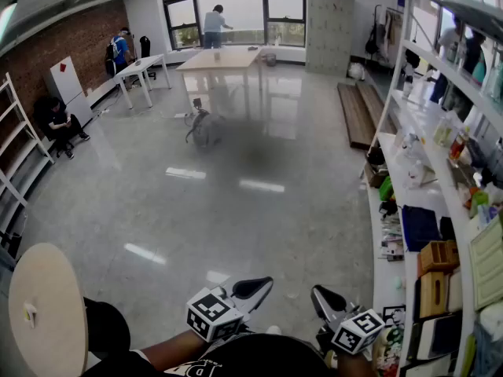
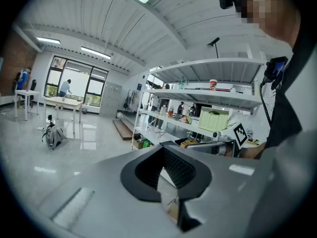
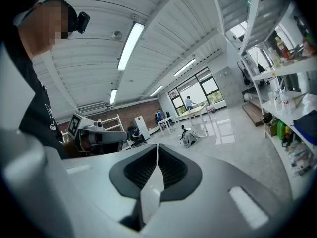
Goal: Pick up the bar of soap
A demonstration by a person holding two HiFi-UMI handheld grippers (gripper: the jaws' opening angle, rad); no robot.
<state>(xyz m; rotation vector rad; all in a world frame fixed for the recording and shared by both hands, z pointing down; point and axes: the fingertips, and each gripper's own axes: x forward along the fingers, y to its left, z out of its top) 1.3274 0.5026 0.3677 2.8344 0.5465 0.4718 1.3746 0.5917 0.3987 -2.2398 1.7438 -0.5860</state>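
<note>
I cannot make out a bar of soap in any view. Both grippers are held close to the person's body at the bottom of the head view, pointing out over the grey floor. My left gripper (image 1: 263, 283) (image 2: 162, 151) has its black ribbed pads meeting at the tip, with nothing between them. My right gripper (image 1: 318, 293) (image 3: 157, 150) is likewise shut and empty. Each gripper view shows the other gripper off to the side: the right gripper (image 2: 218, 145) and the left gripper (image 3: 99, 135).
A white shelf unit (image 1: 391, 234) crowded with boxes, bottles and small items runs along the right. A round pale table (image 1: 47, 312) is at the lower left. Far off stand a wooden table (image 1: 220, 57), a bag (image 1: 203, 128) on the floor, and several people.
</note>
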